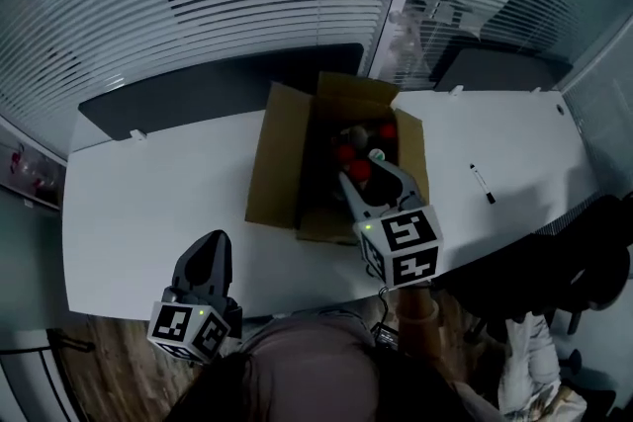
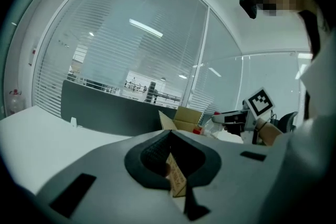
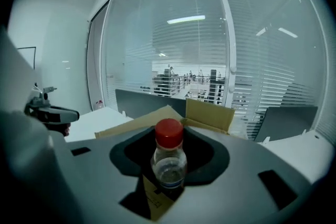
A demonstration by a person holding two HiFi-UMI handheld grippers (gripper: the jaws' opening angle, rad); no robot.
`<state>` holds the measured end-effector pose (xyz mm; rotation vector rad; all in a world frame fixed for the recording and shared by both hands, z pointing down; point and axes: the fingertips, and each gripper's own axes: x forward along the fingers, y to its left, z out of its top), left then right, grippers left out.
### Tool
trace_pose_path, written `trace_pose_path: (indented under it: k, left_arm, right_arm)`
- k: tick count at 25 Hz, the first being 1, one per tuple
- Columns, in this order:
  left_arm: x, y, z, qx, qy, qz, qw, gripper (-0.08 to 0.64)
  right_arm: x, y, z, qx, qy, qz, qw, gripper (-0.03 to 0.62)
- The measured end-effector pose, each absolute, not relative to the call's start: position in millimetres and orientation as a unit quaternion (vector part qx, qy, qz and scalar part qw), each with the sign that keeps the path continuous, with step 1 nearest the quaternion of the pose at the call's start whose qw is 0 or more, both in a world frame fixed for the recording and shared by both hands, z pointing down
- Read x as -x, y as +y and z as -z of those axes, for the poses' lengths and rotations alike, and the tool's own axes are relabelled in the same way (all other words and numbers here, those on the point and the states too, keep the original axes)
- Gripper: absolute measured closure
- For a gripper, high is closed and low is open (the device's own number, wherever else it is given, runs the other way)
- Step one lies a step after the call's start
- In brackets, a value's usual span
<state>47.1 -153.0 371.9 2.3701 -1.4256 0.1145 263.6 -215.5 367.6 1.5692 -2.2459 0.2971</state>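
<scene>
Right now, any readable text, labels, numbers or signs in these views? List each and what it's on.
No words or numbers can be read in any view.
Label on the bottle: too blurred to read.
Faint print on the tan slip below the bottle: unreadable.
Square codes only, no letters: cube on the right gripper, cube on the left gripper.
No print visible on the cardboard box.

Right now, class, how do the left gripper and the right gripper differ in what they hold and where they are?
The right gripper holds a red-capped bottle; the left gripper holds nothing. The right gripper is over the open cardboard box; the left gripper is at the table's near edge. Both have closed jaws.
</scene>
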Motion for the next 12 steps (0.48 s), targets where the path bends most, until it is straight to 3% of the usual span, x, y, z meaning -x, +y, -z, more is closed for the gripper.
trace_pose_path:
  k: [12]
  left_arm:
    - [13.9,-163.4,-376.1,-0.868,-0.46,-0.044,0.185,0.551]
  right_arm:
    - [-236.1,-189.8,-292.4,-0.631,-0.764,-0.039,0.132,0.42]
